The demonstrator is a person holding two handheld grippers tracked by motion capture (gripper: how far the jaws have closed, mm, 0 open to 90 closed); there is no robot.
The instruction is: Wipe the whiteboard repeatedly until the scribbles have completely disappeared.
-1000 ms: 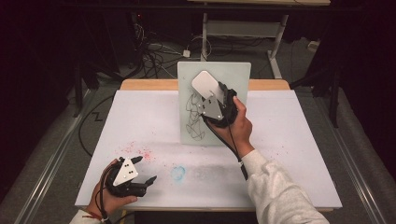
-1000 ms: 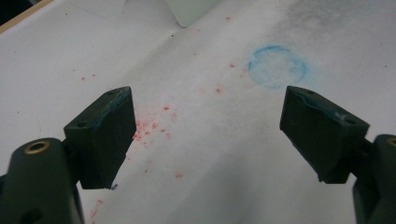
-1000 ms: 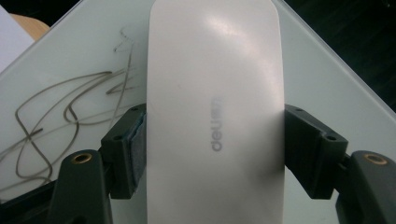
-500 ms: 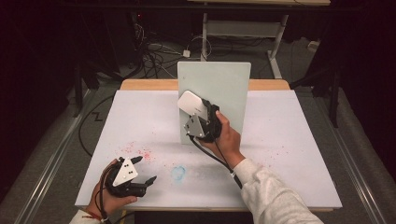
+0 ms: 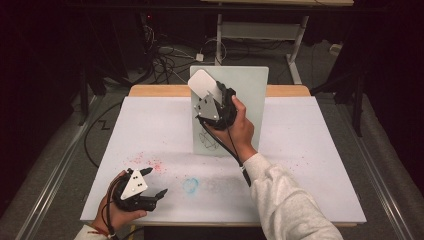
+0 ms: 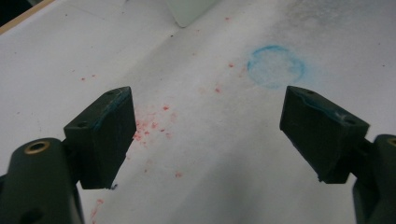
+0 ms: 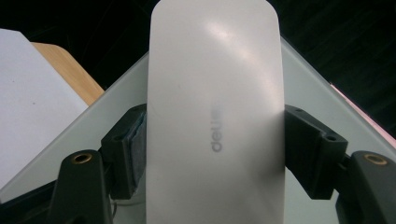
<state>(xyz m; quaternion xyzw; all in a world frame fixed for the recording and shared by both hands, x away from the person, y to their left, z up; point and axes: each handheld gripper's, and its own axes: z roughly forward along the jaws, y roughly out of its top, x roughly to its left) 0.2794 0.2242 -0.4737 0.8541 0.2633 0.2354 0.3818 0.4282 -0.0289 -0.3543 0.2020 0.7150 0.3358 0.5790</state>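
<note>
A pale upright whiteboard [image 5: 250,105] stands at the back middle of the table, with a faint black scribble [image 5: 209,138] near its lower left. My right gripper [image 5: 211,94] is shut on a white eraser [image 5: 202,83] and holds it at the board's upper left edge. In the right gripper view the eraser [image 7: 215,116] lies lengthwise between the jaws of the right gripper [image 7: 215,154], with the board [image 7: 310,98] behind it. My left gripper [image 5: 156,181] rests at the table's front left. The left gripper [image 6: 205,126] is open over the white tabletop, with nothing between its jaws.
The white table cover [image 5: 310,145] carries red specks [image 5: 145,161] and a smudged blue ring [image 5: 190,185], also seen as the blue ring [image 6: 275,65] ahead of the left jaws. A wooden edge [image 5: 155,90] runs along the back. Cables [image 5: 170,57] lie on the floor beyond.
My right gripper has carried the eraser leftward across the board and then up to its upper left edge. The left gripper has stayed put.
</note>
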